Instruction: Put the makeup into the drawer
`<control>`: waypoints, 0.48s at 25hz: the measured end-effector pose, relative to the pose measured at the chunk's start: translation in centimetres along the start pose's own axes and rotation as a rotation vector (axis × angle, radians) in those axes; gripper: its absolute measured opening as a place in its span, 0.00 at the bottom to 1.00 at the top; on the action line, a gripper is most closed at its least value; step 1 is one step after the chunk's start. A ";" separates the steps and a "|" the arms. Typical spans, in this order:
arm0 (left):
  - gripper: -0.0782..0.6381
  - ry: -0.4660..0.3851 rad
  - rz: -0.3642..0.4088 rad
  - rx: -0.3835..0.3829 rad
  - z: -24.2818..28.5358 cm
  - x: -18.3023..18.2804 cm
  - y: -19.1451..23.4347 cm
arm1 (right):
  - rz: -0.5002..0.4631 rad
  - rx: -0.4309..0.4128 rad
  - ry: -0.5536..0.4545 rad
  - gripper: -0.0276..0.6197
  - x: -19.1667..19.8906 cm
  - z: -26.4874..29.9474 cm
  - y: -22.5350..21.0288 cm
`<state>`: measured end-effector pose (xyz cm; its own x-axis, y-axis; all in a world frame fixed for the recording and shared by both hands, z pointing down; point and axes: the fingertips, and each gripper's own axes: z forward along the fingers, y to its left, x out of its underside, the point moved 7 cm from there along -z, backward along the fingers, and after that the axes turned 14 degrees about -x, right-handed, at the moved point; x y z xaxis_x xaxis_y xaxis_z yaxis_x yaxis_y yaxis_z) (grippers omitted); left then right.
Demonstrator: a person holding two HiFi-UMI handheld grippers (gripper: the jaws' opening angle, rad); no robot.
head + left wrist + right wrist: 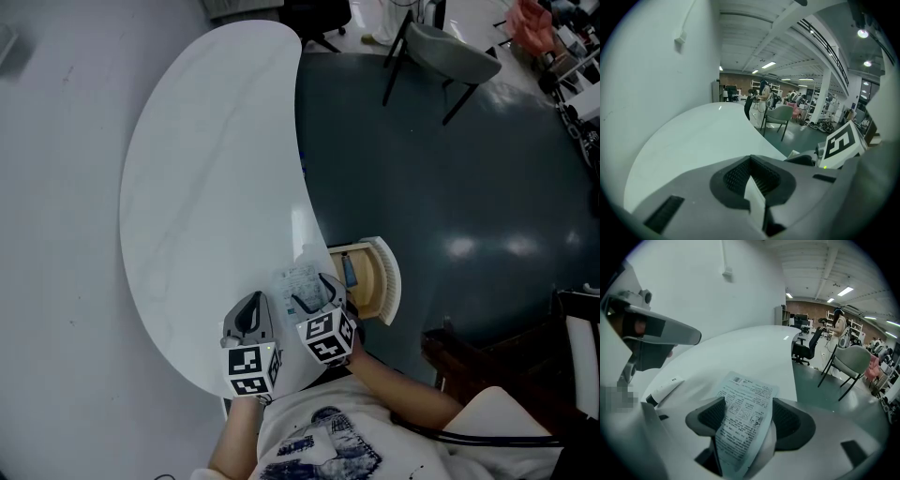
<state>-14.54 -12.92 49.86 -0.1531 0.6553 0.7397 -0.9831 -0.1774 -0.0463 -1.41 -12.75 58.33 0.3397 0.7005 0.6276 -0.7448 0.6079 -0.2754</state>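
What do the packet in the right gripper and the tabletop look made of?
Packet: thin flexible film, probably plastic or foil; it curves between the right gripper's jaws, with a slight sheen under dense print. Tabletop: hard, smooth, glossy white; faint veins suggest marble-look stone or laminate, cannot tell which.

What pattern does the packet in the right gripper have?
Packet: pale, dark print, small diagrams, a barcode. Best: right gripper view.

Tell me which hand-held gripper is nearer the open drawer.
Right. The right hand-held gripper is beside the drawer; the left hand-held gripper sits beyond it, over the table.
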 end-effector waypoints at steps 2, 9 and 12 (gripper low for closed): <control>0.18 0.000 -0.003 0.001 -0.1 0.0 0.0 | 0.003 -0.006 -0.004 0.54 0.0 0.0 0.2; 0.18 -0.006 -0.013 -0.003 -0.5 0.3 0.5 | 0.032 -0.024 -0.012 0.38 -0.2 0.1 0.2; 0.18 -0.014 -0.016 -0.004 -0.8 0.2 0.6 | 0.035 -0.022 -0.015 0.33 -0.2 0.2 0.4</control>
<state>-15.26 -12.32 49.47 -0.1356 0.6476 0.7499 -0.9858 -0.1639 -0.0367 -1.95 -12.72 58.22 0.3047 0.7158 0.6283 -0.7433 0.5912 -0.3131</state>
